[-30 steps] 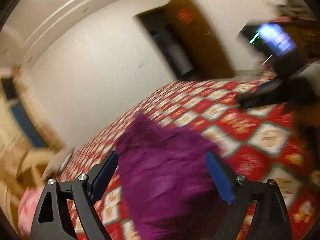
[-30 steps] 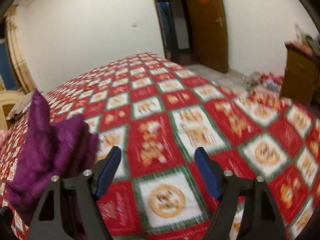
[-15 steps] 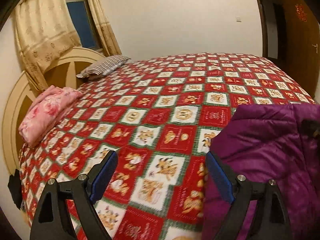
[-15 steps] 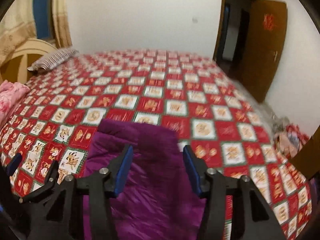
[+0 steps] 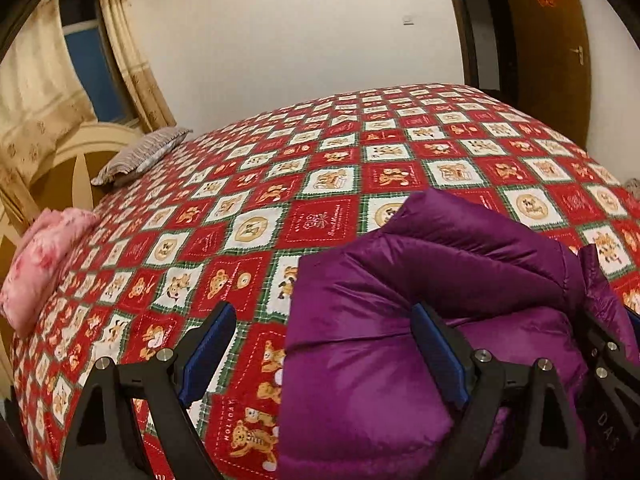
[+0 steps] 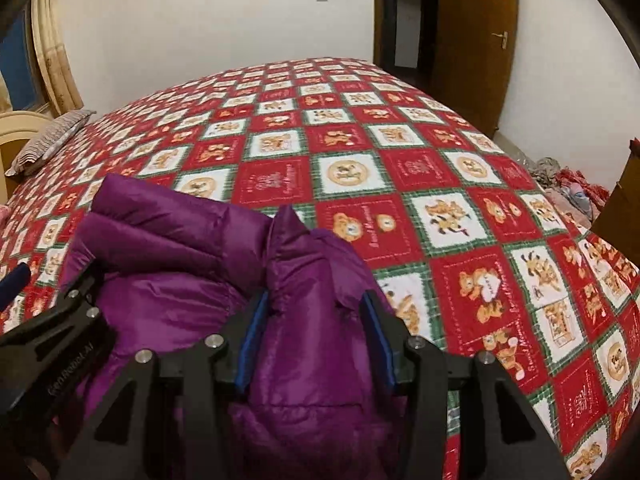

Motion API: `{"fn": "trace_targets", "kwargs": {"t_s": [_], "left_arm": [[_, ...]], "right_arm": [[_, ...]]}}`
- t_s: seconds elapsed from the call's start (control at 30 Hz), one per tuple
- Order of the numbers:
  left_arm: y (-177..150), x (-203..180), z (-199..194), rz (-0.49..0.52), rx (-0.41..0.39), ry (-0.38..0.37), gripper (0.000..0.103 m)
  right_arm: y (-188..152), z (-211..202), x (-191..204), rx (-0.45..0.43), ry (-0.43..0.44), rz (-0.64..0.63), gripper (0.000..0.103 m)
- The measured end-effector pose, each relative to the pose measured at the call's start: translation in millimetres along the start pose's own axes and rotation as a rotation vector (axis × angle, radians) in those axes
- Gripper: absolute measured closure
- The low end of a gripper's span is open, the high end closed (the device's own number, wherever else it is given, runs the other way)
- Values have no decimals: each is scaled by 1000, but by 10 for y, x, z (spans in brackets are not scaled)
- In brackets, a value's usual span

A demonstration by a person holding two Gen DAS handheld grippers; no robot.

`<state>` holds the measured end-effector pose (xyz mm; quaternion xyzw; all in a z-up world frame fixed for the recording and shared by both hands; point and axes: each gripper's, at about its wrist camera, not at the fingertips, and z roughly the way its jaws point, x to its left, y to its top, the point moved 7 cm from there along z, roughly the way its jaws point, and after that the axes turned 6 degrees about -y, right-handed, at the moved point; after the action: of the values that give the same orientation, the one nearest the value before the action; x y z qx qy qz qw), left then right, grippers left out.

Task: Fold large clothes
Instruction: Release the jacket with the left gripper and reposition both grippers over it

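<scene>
One purple coat (image 5: 420, 300) lies bunched on one bed (image 5: 360, 152), under and ahead of the tools. Two tools show: the left tool (image 5: 320, 356) and the right tool (image 6: 316, 340), each with two blue pads. One striped pillow (image 5: 140, 156) sits far ahead and left of the left tool. One pink bundle (image 5: 40, 256) lies left of it, at the bed's edge. One window (image 5: 92, 60) with curtains on both its sides shows far left. One brown door (image 6: 472, 40) stands ahead and right of the right tool. One wall switch (image 5: 408, 21) is far ahead. One heap of clutter (image 6: 568, 188) on the floor, right of the right tool; its pieces cannot be counted.
</scene>
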<state>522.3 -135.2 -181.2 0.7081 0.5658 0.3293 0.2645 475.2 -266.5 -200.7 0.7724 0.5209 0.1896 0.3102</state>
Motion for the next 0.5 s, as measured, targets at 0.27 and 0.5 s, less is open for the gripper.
{"fn": "trace_targets", "kwargs": {"t_s": [0.27,0.5], "left_arm": [[239,288,-180,-87,-62,7,13],[32,171,185,-74,34,14,11]], "right_arm": [[293,-445,-12,-141,32,18,53],[146,96,192,-38,64,-48,65]]}}
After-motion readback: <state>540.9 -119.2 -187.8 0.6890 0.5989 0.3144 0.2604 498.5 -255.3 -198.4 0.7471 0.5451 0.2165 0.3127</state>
